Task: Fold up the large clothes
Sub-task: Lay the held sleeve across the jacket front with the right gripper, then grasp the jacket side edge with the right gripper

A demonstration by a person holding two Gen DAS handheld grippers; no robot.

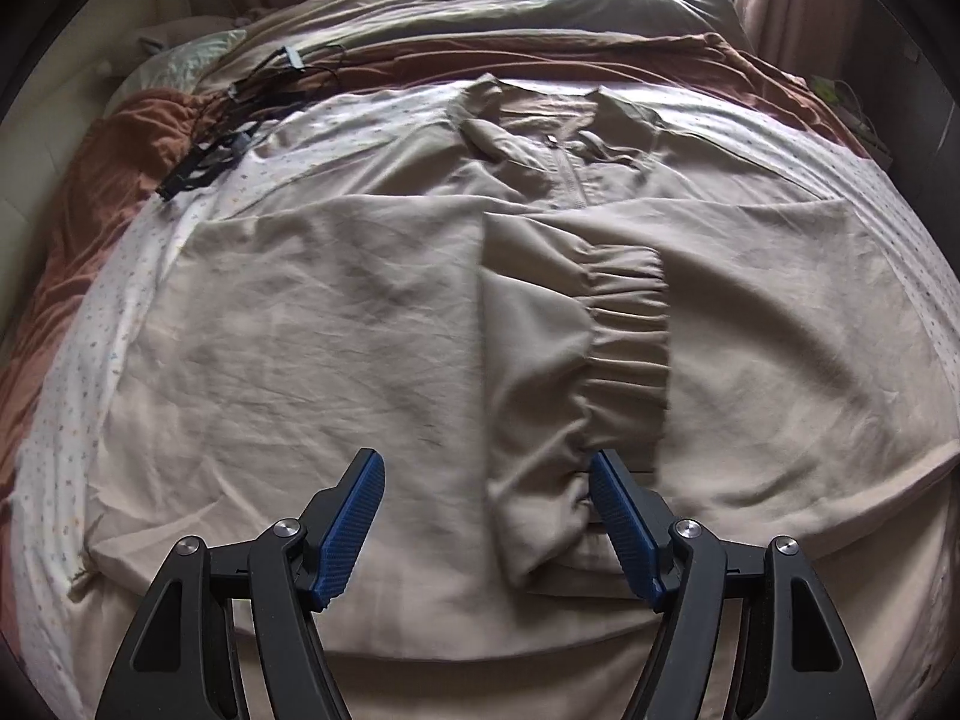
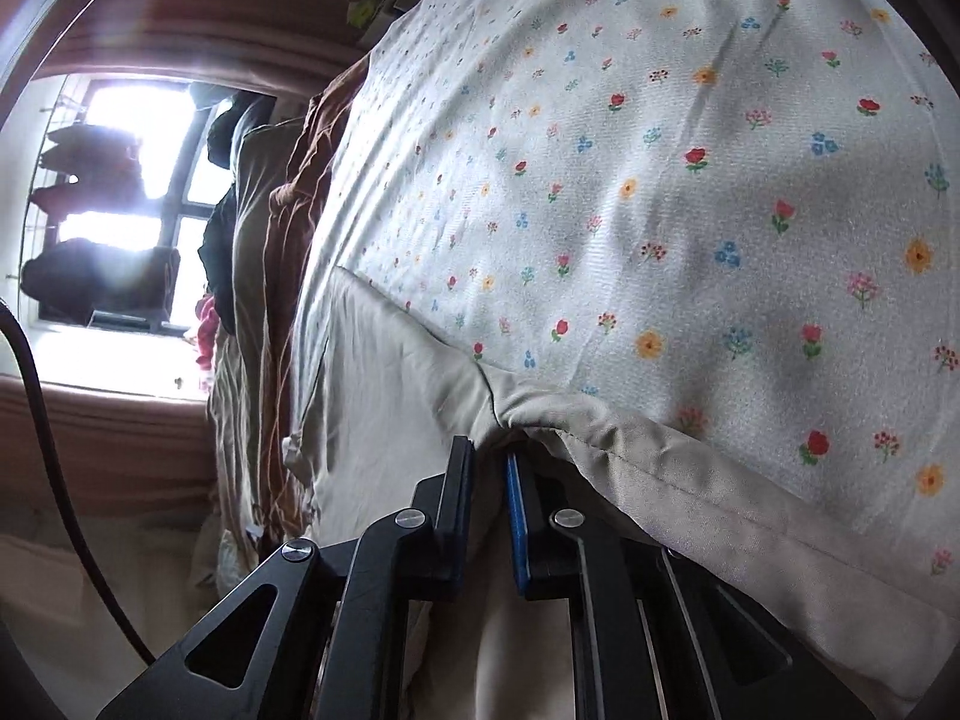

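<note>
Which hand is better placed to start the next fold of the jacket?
Right: its tongs are already pinched on the beige jacket's edge. The left tongs hang open above it.

Beige jacket (image 1: 372,324), white floral-print sheet (image 2: 660,180), rust-brown blanket (image 1: 90,168), black grippers' blue pads (image 1: 351,525)

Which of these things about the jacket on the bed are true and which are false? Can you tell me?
1. The beige jacket lies spread on the flowery sheet. True.
2. The left hand-held gripper is squeezing the jacket. False: its jaws stand open above the cloth.
3. The right hand-held gripper is pinching the jacket's edge. True.
4. The jacket's zipper is near the far end. True.
5. The gathered cuff hangs off the bed. False: it lies folded over the jacket's body.
6. The black cables lie on the jacket. False: they lie beside it.
</note>
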